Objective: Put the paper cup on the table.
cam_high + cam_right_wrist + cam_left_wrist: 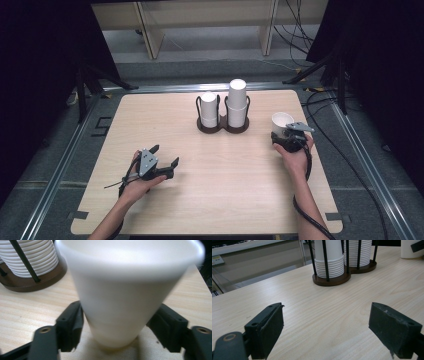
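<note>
A white paper cup (282, 120) stands upright on the right side of the wooden table (215, 195). My right gripper (283, 134) is at its base, and the cup (125, 290) sits between the jaws. In the right gripper view the black pads (72, 325) stand a little off the cup's sides, so that gripper (117, 317) is open. At the front left, my left gripper (166, 154) rests low over the table. It is open (324, 315), with bare wood between its jaws.
A dark brown twin cup holder (222, 127) stands at the back centre with two stacks of white cups (237, 102) inside black rods. Its base (332, 280) lies ahead of the left gripper and left of the right one. Black cables trail off the right edge.
</note>
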### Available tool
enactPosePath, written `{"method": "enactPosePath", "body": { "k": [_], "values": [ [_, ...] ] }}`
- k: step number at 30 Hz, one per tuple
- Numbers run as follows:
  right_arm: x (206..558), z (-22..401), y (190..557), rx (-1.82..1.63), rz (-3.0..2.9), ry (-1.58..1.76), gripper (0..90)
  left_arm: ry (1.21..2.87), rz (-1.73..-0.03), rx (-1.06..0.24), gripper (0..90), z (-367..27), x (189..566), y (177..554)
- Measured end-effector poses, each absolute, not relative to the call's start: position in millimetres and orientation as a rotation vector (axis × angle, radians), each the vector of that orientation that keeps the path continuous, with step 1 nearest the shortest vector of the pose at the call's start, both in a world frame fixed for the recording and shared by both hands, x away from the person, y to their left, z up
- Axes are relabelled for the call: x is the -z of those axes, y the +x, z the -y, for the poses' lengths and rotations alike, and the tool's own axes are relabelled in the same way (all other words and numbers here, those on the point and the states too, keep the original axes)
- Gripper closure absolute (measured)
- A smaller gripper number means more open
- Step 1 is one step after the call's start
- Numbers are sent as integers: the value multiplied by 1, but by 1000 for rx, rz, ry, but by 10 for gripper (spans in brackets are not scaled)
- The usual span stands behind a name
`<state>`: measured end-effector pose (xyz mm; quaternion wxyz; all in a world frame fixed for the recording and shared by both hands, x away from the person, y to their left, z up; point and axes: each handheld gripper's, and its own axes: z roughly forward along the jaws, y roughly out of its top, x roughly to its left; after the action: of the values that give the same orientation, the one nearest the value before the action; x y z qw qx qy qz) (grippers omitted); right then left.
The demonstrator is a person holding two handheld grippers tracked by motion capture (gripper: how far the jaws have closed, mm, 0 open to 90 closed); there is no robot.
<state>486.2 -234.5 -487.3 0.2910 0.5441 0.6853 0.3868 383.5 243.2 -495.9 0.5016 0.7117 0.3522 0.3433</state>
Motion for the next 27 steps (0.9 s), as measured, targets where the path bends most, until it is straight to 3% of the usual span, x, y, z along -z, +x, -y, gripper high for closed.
{"method": "enactPosePath", "body": {
  "k": [2,5,27],
  "values": [
    [487,234,486,-1025,-1812,1468,170,1715,-854,-834,122,-243,496,383],
    [487,235,486,-1024,-1802,1448,154,1717,-855,-831,122,-244,496,383],
    [482,239,429,-1014,-1812,1455,152,1697,-863,-834,124,-245,496,382]
  ]
}}
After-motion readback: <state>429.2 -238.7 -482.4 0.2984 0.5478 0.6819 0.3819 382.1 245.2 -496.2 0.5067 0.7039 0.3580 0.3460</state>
